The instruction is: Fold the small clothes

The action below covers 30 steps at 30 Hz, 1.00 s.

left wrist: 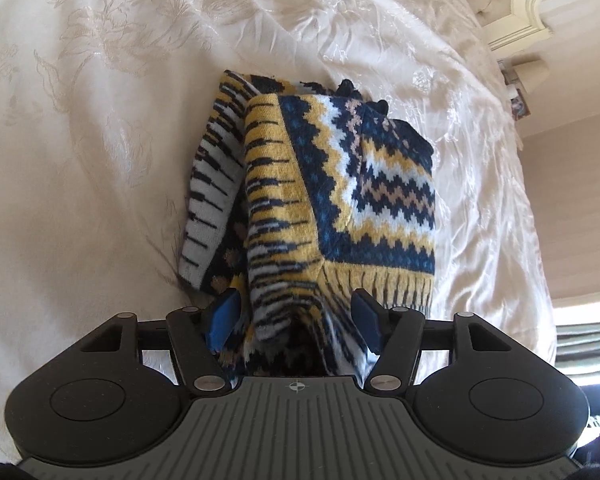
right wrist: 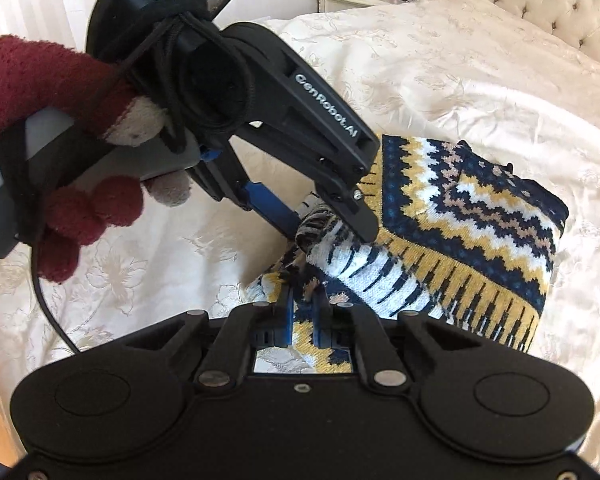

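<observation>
A patterned knitted sweater in navy, yellow and white lies on the cream bedspread of a bed, already gathered into a thick, roughly rectangular bundle. One layer is doubled over another, with a ribbed striped edge showing on the near side and a loose striped flap hanging off to the left of the bundle.

The left gripper sits at the near edge of the sweater with its jaws spread apart; cloth bulges between the blue pads, but they do not appear to pinch it. In the right wrist view this gripper, held by a hand in a dark red glove, points down into the ribbed edge.

The right gripper has its jaws drawn close together on a fold of the sweater's near corner, so it is grasping the cloth.

My judgement is that the folding is well under way but not finished: the main body is doubled over, yet the near corner is bunched and the left flap is untucked. What seems left is to lay the held edge flat, tuck the flap and smooth the bundle.
</observation>
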Tool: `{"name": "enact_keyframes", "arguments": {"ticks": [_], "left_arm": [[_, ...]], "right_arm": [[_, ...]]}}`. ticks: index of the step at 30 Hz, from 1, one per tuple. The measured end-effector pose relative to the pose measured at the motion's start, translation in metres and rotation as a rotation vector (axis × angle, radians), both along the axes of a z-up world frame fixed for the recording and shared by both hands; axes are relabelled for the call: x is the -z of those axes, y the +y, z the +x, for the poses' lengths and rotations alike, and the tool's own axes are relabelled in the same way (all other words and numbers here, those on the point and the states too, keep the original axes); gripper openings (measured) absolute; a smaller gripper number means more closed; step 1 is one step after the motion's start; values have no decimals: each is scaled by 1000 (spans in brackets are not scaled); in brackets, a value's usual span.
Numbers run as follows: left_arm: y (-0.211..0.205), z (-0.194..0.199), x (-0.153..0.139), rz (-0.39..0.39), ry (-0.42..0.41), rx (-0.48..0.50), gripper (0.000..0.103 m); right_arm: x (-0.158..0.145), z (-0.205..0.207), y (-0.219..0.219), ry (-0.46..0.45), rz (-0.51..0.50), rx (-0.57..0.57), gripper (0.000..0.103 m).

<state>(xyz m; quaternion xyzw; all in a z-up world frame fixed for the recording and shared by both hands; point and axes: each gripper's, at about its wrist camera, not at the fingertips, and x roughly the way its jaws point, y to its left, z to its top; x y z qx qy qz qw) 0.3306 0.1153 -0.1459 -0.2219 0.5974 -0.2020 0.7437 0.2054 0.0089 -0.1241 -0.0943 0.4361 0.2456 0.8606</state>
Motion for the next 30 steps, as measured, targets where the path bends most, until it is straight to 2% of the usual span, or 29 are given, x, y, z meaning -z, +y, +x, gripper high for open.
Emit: {"name": "enact_keyframes", "arguments": {"ticks": [7,8,9,10,11,17,19,24,25,27,29,30], "left_arm": [[-19,30,0,42,-100,34,58],[-22,32,1,47,-108,46,52],[-24,34,1,57,-119,62,31],[-27,34,2,76,-129,74,19],[-28,33,0,91,-142,83,16],[-23,24,-46,95,-294,133,13],[-16,32,-44,104,-274,135,13],[-1,55,1,266,-165,90,13],[4,56,7,290,-145,80,13],[12,53,8,317,-149,56,14],[17,45,-2,307,-181,33,17],[17,40,-9,309,-203,29,23]], "right_arm": [[5,3,2,16,-2,4,15],[6,4,2,18,-3,4,15],[7,4,2,20,-3,3,15],[7,4,3,22,-3,3,15],[7,4,3,23,-2,5,15],[-12,5,-3,13,83,47,15],[-9,11,3,19,86,42,16],[36,31,34,153,34,-52,30],[42,31,38,166,27,-77,40],[37,28,38,155,60,-108,50],[22,21,29,119,115,-108,50],[15,19,23,104,135,-98,51]]}}
